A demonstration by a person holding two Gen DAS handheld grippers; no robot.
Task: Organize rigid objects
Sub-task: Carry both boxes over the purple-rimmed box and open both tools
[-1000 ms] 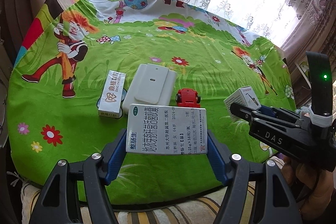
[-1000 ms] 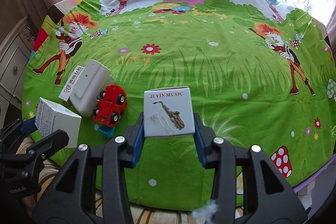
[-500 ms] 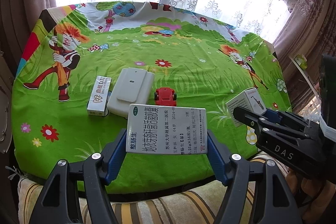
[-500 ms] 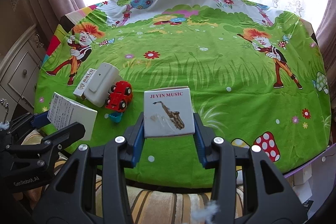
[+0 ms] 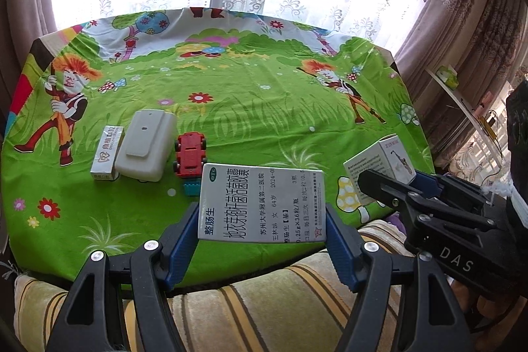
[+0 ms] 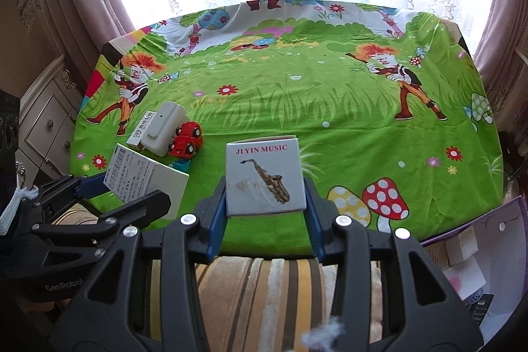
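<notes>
My left gripper (image 5: 262, 226) is shut on a white medicine box (image 5: 260, 203) with Chinese print, held up over the near edge of the table; the same box (image 6: 145, 178) shows at the left of the right wrist view. A white box with a saxophone picture (image 6: 264, 175) sits clamped in my right gripper (image 6: 265, 213), which is shut on it; that box (image 5: 384, 162) appears at the right of the left wrist view. On the green cartoon cloth (image 5: 264, 94) lie a small white carton (image 5: 107, 154), a flat white case (image 5: 145, 145) and a red toy car (image 5: 190, 154).
A small teal piece (image 5: 191, 188) lies just in front of the red car. A striped cushion (image 6: 264, 292) lies below the table's near edge. A purple-rimmed bin (image 6: 475, 253) with white boxes sits low at the right. A white cabinet (image 6: 46, 121) stands to the left.
Both grippers have drawn back and up from the table with their boxes still gripped; the table objects look smaller and farther, and the striped cushion and bin have come into view.
</notes>
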